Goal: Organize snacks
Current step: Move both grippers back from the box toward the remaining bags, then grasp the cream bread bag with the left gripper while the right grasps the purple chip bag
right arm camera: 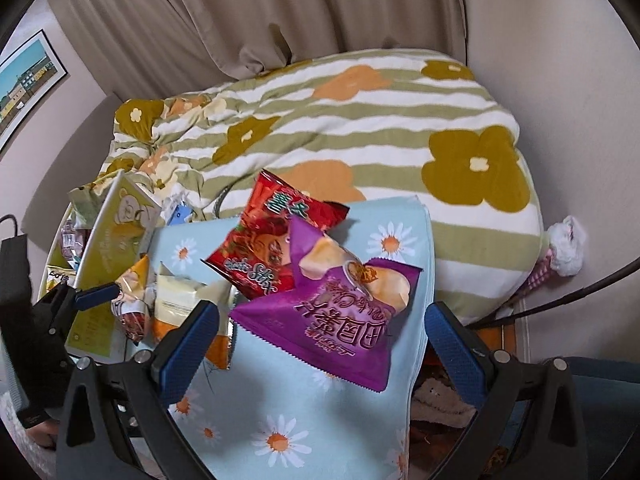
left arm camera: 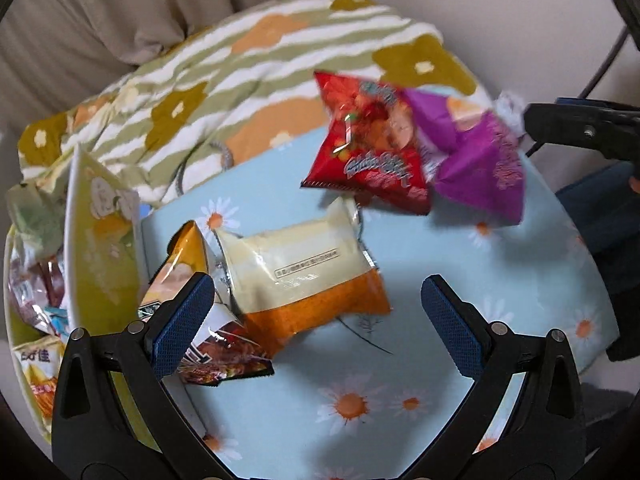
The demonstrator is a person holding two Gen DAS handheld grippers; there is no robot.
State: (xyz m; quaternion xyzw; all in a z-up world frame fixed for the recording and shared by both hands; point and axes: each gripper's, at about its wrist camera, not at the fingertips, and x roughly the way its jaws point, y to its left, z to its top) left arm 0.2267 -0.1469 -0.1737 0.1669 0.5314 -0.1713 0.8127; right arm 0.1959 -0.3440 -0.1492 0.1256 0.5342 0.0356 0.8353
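Black left tool (left arm camera: 316,308) and right tool (right arm camera: 322,338), blue textured pads, silver screws.

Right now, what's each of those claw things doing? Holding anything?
Left gripper: open, holding nothing, hovering over the cream-and-orange packet.
Right gripper: open, holding nothing, purple bag between its fingers.

The purple chip bag (right arm camera: 340,312) is showing large upside-down Chinese characters I cannot make out, and the red snack bag (right arm camera: 276,240) is showing blurred script, likewise illegible.

A striped blanket with flowers (right arm camera: 340,120) lies behind the daisy cloth (right arm camera: 288,420) — beige curtains (right arm camera: 200,20) hang beyond, and a framed picture (right arm camera: 28,84) hangs on the wall.
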